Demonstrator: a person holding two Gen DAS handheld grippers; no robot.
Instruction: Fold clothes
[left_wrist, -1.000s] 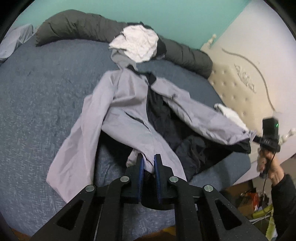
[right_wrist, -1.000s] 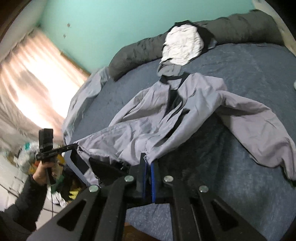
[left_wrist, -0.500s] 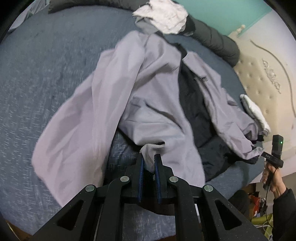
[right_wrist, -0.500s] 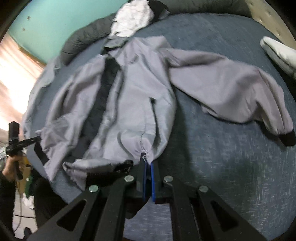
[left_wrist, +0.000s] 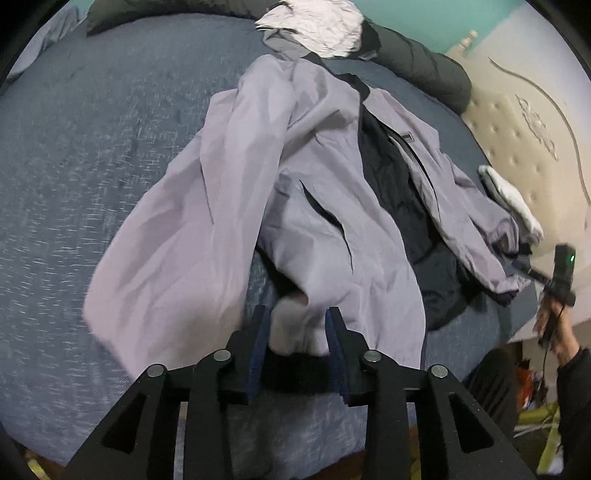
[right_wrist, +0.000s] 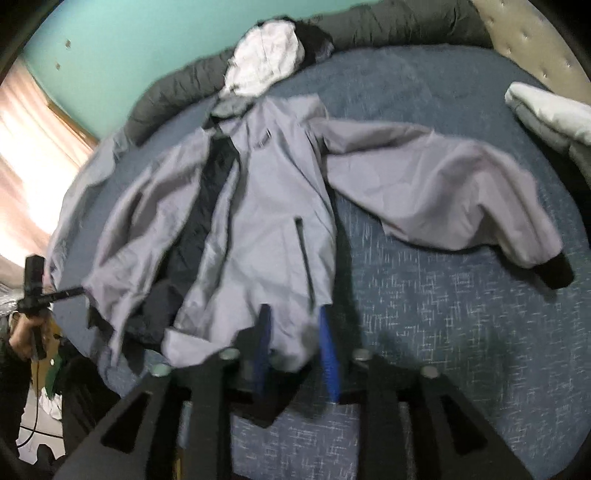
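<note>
A light grey hooded jacket (left_wrist: 317, 206) with black lining lies front up on the blue bed (left_wrist: 92, 147), its front open down the middle. My left gripper (left_wrist: 297, 325) is open, and the jacket's bottom hem lies loose between its blue-padded fingers (left_wrist: 260, 332). My right gripper (right_wrist: 295, 332) is open too, over the other front panel's hem (right_wrist: 291, 343). In the right wrist view one sleeve (right_wrist: 443, 195) with a black cuff stretches out to the right. In each view the other gripper shows at the bed's edge, held in a hand (left_wrist: 554, 317).
A dark grey rolled duvet (left_wrist: 417, 62) runs along the far side, with a white garment (left_wrist: 317, 26) on it beside the jacket's hood. A folded white item (right_wrist: 546, 110) lies near the beige padded headboard (left_wrist: 535, 122). Clutter sits on the floor beyond the bed's edge.
Both grippers were shut on the jacket's hem and have opened. The hem has dropped onto the bed, and the jacket lies spread closer to me.
</note>
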